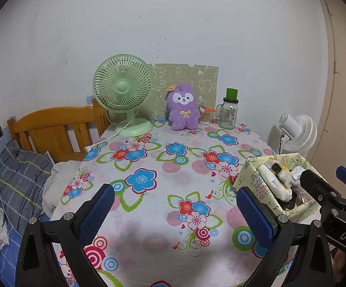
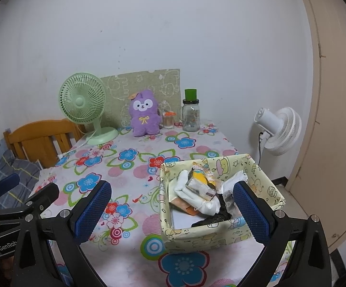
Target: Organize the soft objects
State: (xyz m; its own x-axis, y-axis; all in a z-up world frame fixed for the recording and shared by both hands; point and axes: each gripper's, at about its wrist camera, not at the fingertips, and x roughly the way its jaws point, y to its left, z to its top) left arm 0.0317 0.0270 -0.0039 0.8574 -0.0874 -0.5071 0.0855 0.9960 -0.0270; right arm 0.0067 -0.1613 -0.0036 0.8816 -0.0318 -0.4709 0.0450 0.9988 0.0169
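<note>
Above floral tablecloth (image 1: 149, 167): left claw (image 1: 173, 212), right claw (image 2: 173, 212) wide apart, holding nothing.

Left gripper (image 1: 173, 212) wide open, right gripper (image 2: 171, 211) likewise — both level, side by side, holding nothing

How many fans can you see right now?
2. A green desk fan stands at the table's far left, beside the purple plush. A white fan stands off the table to the right, near the wall. None looks hidden.

Fluffy plush toy (image 1: 183, 110), glossy glass jar (image 1: 228, 114), matt paper box (image 2: 211, 234).
</note>
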